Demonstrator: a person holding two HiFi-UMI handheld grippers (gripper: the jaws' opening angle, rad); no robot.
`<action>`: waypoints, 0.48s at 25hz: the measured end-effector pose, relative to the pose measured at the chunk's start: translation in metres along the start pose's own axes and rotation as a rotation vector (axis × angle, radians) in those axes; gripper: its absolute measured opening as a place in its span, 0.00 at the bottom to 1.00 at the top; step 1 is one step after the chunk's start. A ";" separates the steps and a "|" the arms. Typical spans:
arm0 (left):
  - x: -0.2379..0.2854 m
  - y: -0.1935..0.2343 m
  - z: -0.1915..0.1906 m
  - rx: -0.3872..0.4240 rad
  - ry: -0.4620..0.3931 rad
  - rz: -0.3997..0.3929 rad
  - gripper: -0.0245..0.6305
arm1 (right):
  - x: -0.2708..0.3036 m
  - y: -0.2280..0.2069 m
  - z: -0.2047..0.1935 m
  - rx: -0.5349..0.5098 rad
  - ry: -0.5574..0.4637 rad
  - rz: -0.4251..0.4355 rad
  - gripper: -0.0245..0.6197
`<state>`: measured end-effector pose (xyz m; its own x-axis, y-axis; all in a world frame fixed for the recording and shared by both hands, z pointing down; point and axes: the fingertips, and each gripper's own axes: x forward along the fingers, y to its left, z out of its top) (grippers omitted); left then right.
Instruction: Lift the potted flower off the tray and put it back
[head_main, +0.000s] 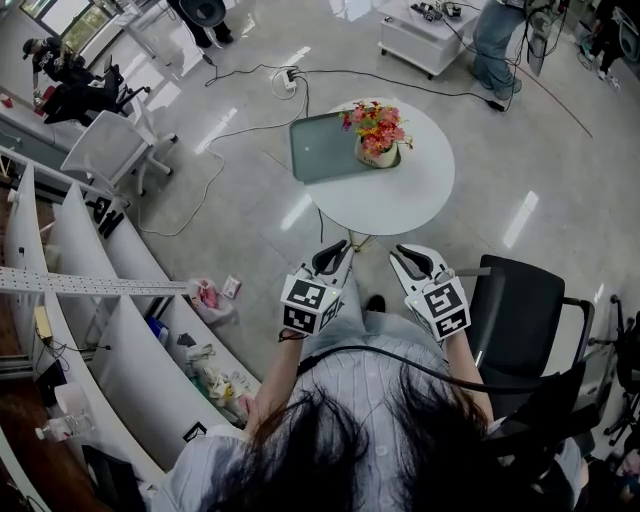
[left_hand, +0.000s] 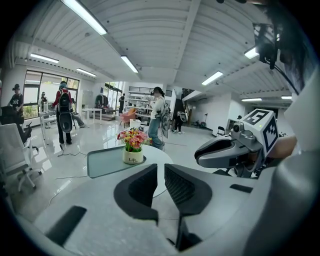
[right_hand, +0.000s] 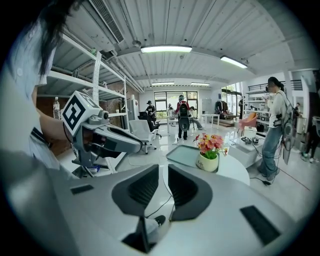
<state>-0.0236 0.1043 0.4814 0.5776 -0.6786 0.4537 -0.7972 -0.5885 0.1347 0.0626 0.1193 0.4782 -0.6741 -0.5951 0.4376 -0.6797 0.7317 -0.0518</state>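
1. Bench (head_main: 400, 205): well ahead of both jaws.
2. Tray (head_main: 318, 150): on the bench, carrying the pot (head_main: 377, 152), which is ahead-left of the left jaws and ahead-right of the right ones.
3. Pot looks glazed, so probably slick and chippable. I'd pinch its rim, not the soft flowers (head_main: 375, 122).
4. Left gripper (left_hand: 159, 172) and right gripper (right_hand: 163, 175): jaws nearly together, nothing between.

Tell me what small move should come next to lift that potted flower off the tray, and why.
Probably reach both claws forward toward the potted flower, opening them on the way. It stands on the tray on the round table, while the left claw and right claw hang short of the table's near edge, both shut and empty.
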 end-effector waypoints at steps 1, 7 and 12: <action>0.000 0.000 0.000 0.001 0.002 0.000 0.12 | -0.001 -0.001 -0.001 0.003 0.001 -0.002 0.15; -0.001 0.001 -0.006 -0.001 0.006 0.003 0.12 | -0.004 -0.002 -0.007 0.005 0.012 -0.010 0.15; -0.002 0.006 -0.006 -0.019 0.004 0.027 0.12 | 0.001 -0.004 -0.008 -0.001 0.018 0.006 0.15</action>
<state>-0.0308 0.1045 0.4871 0.5553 -0.6921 0.4611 -0.8155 -0.5619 0.1388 0.0673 0.1181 0.4856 -0.6729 -0.5844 0.4535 -0.6751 0.7358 -0.0535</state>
